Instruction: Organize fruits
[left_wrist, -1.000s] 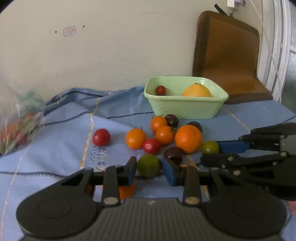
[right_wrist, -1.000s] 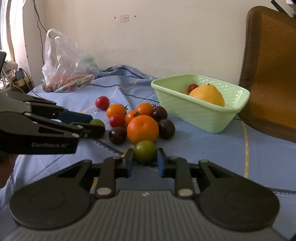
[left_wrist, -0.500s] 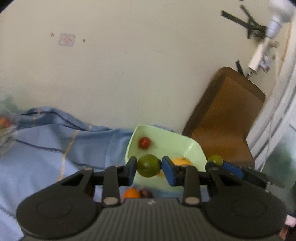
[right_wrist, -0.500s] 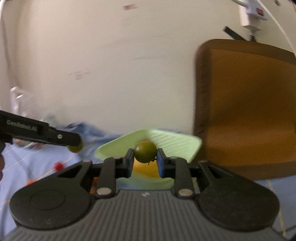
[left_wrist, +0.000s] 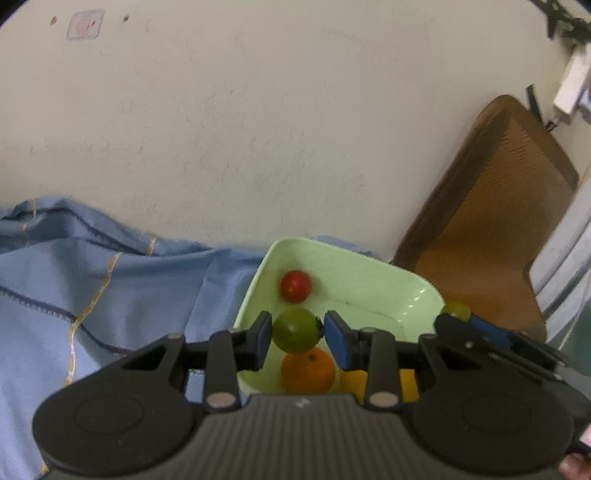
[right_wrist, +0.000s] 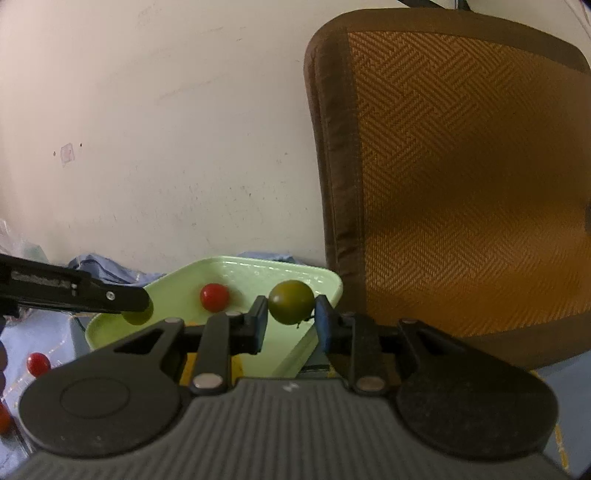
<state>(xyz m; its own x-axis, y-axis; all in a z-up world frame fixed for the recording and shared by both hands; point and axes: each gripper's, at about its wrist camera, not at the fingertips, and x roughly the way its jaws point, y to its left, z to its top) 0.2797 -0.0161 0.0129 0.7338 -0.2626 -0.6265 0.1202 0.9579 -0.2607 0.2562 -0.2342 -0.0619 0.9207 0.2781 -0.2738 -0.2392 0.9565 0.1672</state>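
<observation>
Both grippers over the green basket (left_wrist: 413, 291), each with fingers clamped on a green tomato: left gripper (left_wrist: 297, 334) on one (left_wrist: 295, 329), right gripper (right_wrist: 289, 319) on another (right_wrist: 290, 302). Lower before opening, release clear of red tomato (left_wrist: 295, 286) and orange (left_wrist: 308, 369), one side at a time. Blue cloth (left_wrist: 92, 295) on desk, cream wall (left_wrist: 258, 129), brown chair (right_wrist: 461, 184) behind.

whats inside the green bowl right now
In the green bowl: a red tomato, an orange fruit and something yellow, mostly hidden behind the left gripper.
</observation>
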